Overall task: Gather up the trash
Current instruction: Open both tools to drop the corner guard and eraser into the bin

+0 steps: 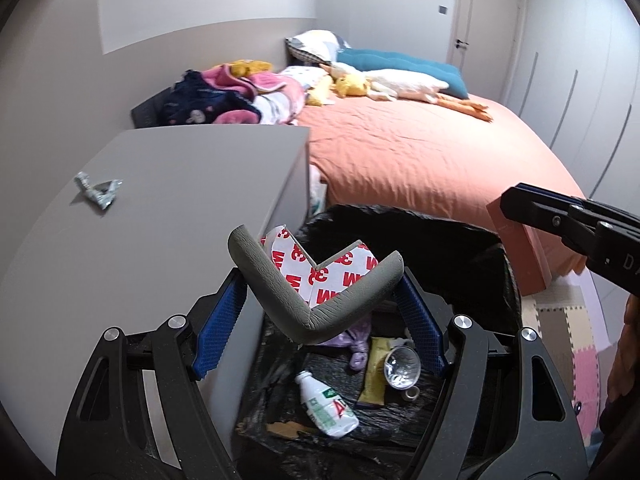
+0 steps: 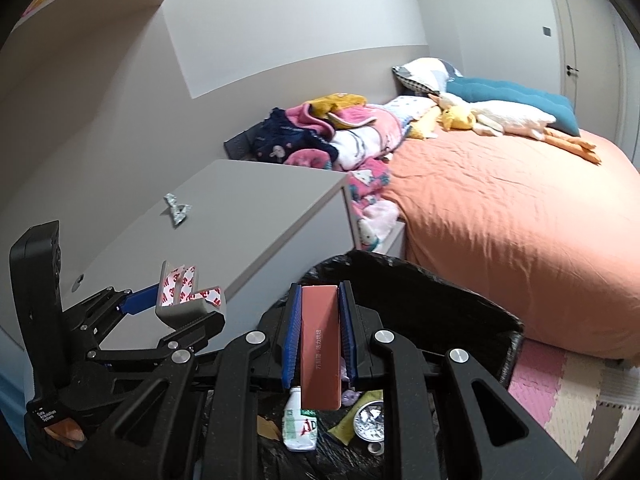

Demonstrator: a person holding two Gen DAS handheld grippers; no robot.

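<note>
The left gripper grasps a grey foam corner guard between its blue pads, above the black-lined trash bin. The right gripper clenches an orange box over the same bin. A crumpled wrapper lies near the far left edge of the grey cabinet.

Grey corner guard is looking like matt, grainy foam w/ glossy printed backing paper, sitting betw. blue ribbed rubbery pads. Below it, bin liner is showing as crinkly glossy black plastic, holding a smooth white plastic bottle. Left of guard, cabinet top is reading smooth matt grey, w/ a crumpled shiny foil wrapper.
</note>
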